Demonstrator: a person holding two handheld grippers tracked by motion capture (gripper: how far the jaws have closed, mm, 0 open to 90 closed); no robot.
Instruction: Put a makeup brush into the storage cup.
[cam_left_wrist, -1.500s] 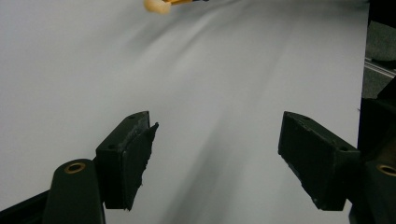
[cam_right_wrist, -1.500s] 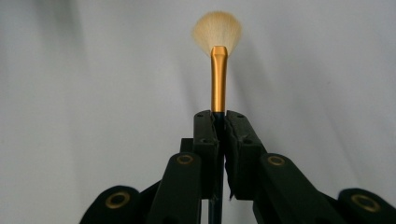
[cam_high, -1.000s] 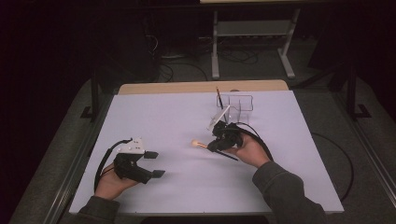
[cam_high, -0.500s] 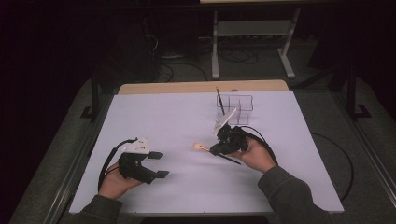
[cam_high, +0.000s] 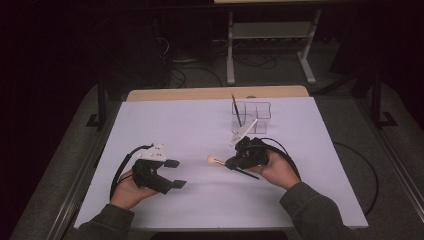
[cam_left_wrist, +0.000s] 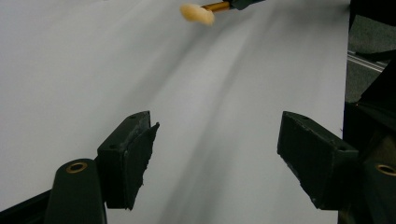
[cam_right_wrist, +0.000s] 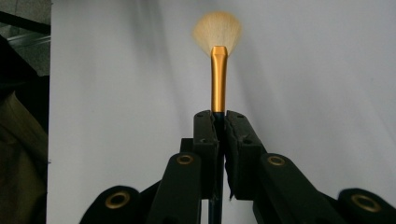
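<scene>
A makeup brush (cam_right_wrist: 218, 74) with a gold ferrule and a pale fan of bristles sticks out from my right gripper (cam_right_wrist: 218, 116), whose jaws are shut on its dark handle. In the high view the right gripper (cam_high: 231, 163) is right of the table's middle, with the brush tip (cam_high: 214, 160) pointing left just above the white sheet. My left gripper (cam_high: 176, 174) rests at the near left, its jaws wide apart and nothing between them. From the left gripper (cam_left_wrist: 217, 128) view, the brush tip (cam_left_wrist: 198, 11) hovers farther off at the top.
A clear compartmented holder (cam_high: 255, 112) stands at the back right of the white table cover (cam_high: 165, 125), with a thin dark stick (cam_high: 235, 111) upright in it. Cables trail from both grippers. Dark floor and a metal stand lie beyond the table.
My right gripper and the brush have drifted a little toward the near edge. The left gripper has stayed where it was, still open.
</scene>
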